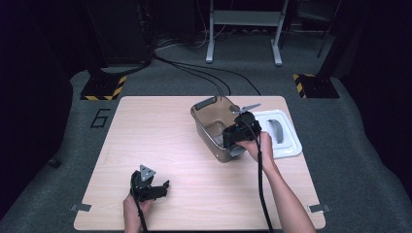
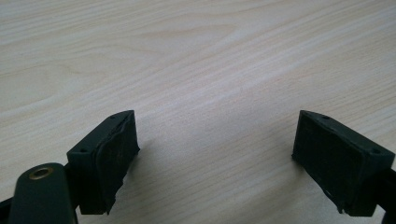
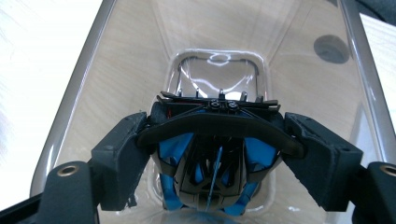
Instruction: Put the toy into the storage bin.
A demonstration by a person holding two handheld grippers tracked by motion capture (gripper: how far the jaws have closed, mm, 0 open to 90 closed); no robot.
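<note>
Holding a black-and-blue plastic object with a curved black band across it (image 3: pixel 212 154), the right tongs (image 3: pixel 215 135) sit inside the clear, smoke-tinted plastic bin with grey handles (image 1: pixel 206 121). In the right gripper view the object lies directly between the two pads, pinched at its widest span, with its long axis running away from the tongs toward the bin's far end. We cannot tell what the object is, nor whether its underside touches the bin floor.

We judge the coming move to turn on this one relation: the object is within the bin walls, low in the well, so releasing it means spreading the tongs sideways, and the walls to either side of the pads look near enough to matter.

Beyond the right tongs, on their outer side, a white rectangular lid with a grey handle (image 1: pixel 282 133) lies flat on the pale wooden tabletop (image 1: pixel 160 141), just beside the bin.

The left tongs (image 1: pixel 163 187) are spread wide with nothing between them, low over bare tabletop and well apart from the bin. The right hand (image 1: pixel 255 145) is clearly the nearer to bin and lid.
</note>
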